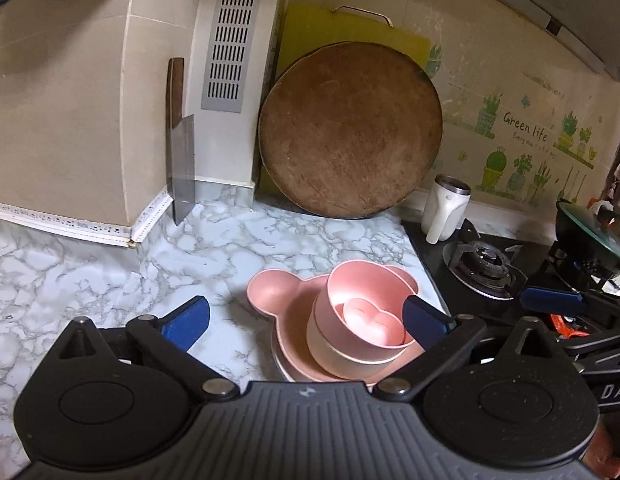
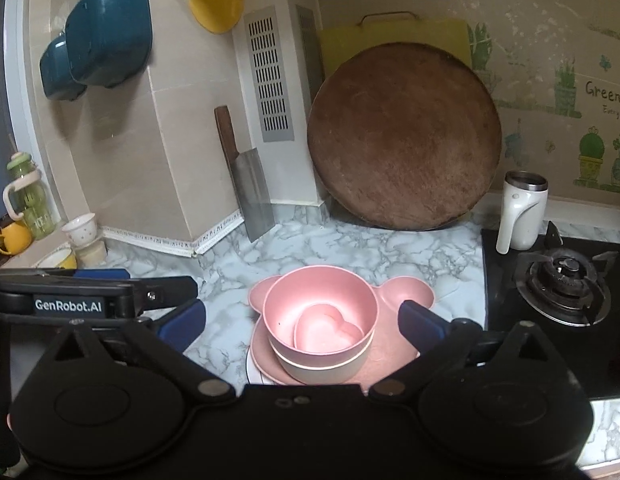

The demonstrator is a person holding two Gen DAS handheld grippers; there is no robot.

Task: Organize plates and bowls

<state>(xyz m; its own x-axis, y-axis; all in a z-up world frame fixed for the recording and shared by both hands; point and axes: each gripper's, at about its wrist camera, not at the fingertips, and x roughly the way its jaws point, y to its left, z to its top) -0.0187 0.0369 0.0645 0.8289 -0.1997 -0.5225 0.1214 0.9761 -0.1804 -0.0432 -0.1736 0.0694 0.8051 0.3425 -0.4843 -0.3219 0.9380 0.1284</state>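
Two grippers, left point(image 1: 305, 314) and right point(image 2: 301, 320), both spread wide, nothing held. Fingers straddle the stack, no contact visible.

One stack on the counter point(image 2: 350, 248), near its right edge just beside the stove point(image 2: 562, 284), toward the front. Bottom up: white plate point(image 2: 254, 372) barely showing, pink bear-ear plate point(image 2: 406, 294), cream bowl point(image 2: 322, 372), pink bowl point(image 2: 305, 292), heart dish point(image 2: 324, 330) inside. Nested and roughly centred; looks close to done, judging by the layout alone.

Heart dish sits off-centre, toward the pink bowl's right front wall. In the left view the bowls look tilted slightly; could be lens distortion, cannot tell.

If any step remains, probably a final tidy or a move of the whole stack:
- Grip low, on the bear-ear plate rim or the cream bowl wall, not the top bowl. Lifting by the top bowl likely separates the nest.
- Close slowly; plastic-looking ware, light, likely to skid on the counter.
- Use both grippers on opposite sides to keep it level.
- Keep clear of the stove edge and the mug point(image 2: 520, 216) on its back left corner.
- Stay away from the cleaver point(image 2: 249, 188) and the round board point(image 2: 404, 136) leaning at the counter's back.
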